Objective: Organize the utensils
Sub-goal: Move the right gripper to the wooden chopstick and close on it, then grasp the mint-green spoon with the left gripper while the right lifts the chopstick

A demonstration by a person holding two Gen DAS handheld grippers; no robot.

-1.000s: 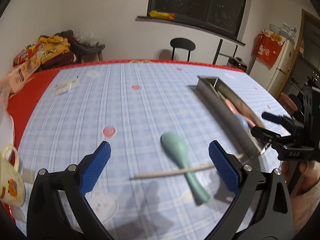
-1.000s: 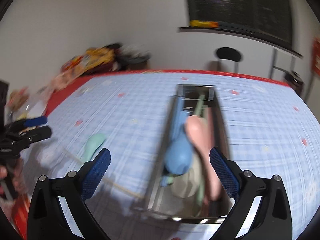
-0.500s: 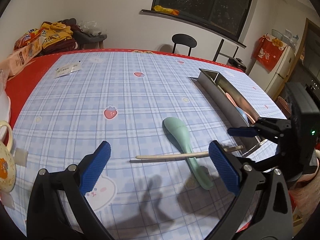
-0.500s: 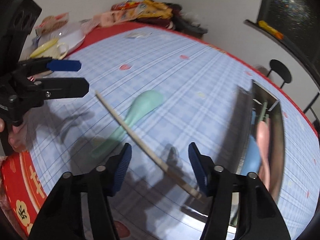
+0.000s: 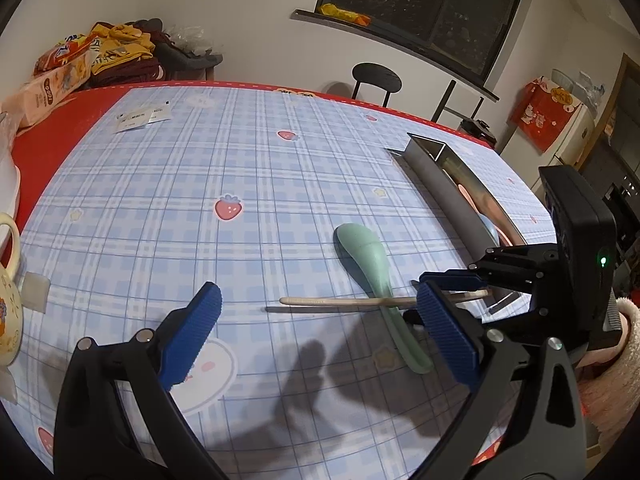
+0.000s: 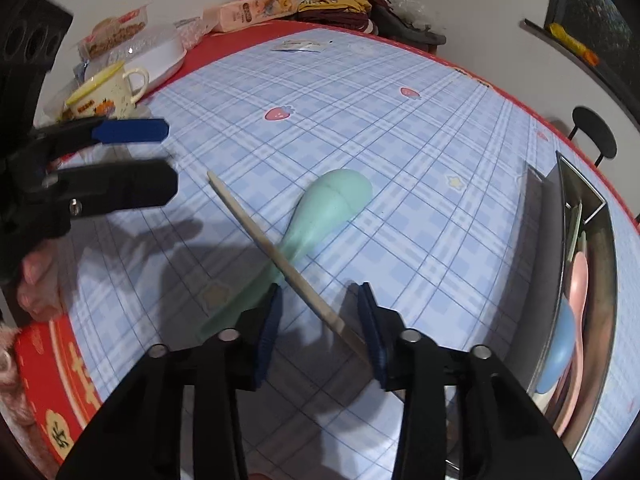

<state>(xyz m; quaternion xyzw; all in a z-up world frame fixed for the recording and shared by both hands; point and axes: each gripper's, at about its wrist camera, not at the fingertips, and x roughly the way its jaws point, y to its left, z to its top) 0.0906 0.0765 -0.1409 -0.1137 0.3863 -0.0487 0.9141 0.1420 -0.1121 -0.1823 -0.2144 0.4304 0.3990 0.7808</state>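
My left gripper (image 5: 316, 336) hangs above the blue plaid tablecloth with strawberry prints (image 5: 248, 184), its blue ribbed fingers (image 5: 192, 332) spread wide and holding nothing. My right gripper (image 6: 320, 334) has its fingers (image 6: 268, 332) drawn to a narrow gap around the near end of a pale wooden chopstick (image 6: 280, 256); the stick lies against the right pad, apart from the left one, so I cannot tell whether it is firmly clamped.

The chopstick crosses over the handle of a mint-green plastic rice spoon (image 6: 320, 212), which lies flat on the cloth with its bowl pointing away from my right gripper. In the left wrist view the same chopstick (image 5: 344, 301) runs crosswise over the green spoon (image 5: 372, 276), its far end reaching toward my right gripper (image 5: 452, 280).

A long rectangular stainless-steel tray (image 6: 536, 240) sits on the right side of the table, near the spoon but apart from it. Inside it lie a pink spoon (image 6: 578, 284) and a light blue spoon (image 6: 560, 348), side by side. A cream mug with a yellow rim (image 6: 104, 96) stands near the table edge, beyond my left gripper (image 6: 152, 160).
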